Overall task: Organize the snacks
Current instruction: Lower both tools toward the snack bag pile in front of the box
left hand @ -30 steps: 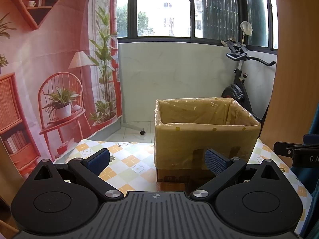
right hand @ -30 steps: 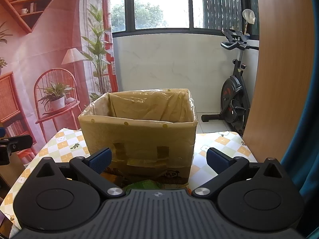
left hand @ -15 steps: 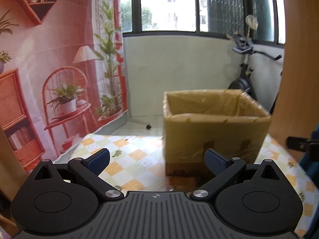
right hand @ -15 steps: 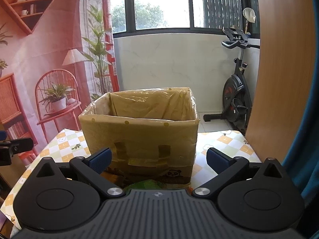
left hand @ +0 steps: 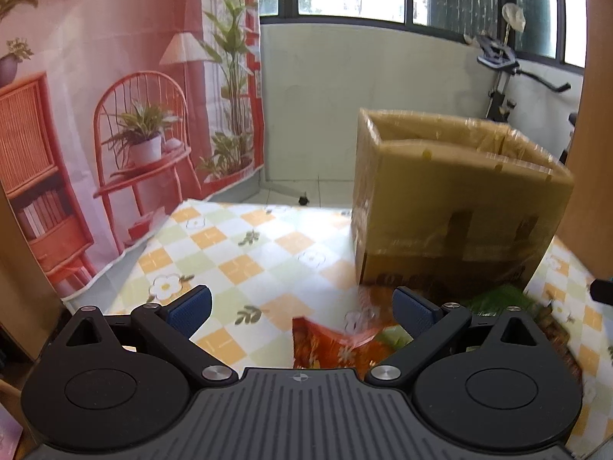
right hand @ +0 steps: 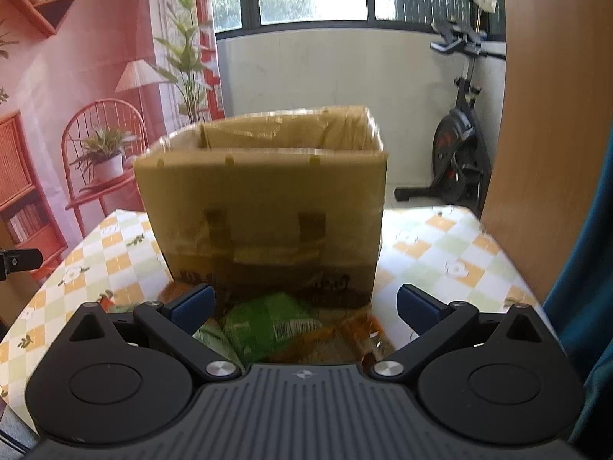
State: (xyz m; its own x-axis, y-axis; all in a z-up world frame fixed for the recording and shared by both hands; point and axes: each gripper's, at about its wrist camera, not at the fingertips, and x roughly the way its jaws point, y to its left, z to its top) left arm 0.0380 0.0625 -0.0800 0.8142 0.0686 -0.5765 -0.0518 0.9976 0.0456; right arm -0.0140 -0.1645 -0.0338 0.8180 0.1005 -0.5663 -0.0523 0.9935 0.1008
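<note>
Left wrist view: the left gripper (left hand: 302, 312) is spread wide and holds nothing. A crinkly red-orange foil snack bag (left hand: 329, 343) lies on the checked floral tablecloth (left hand: 245, 253) just below and between the fingers, nearer the right one; the open brown cardboard box wrapped in tape (left hand: 452, 207) stands beyond the right finger. Packing seems barely begun, with snacks outside the box.

Right wrist view: the right gripper (right hand: 304, 304) is likewise splayed and empty. A green plastic snack packet (right hand: 276, 324) lies between the fingers, against the box's foot. The box interior is hidden.

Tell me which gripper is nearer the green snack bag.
Right. The right gripper hangs directly over the green snack bag; the left gripper sits off to its left.
</note>
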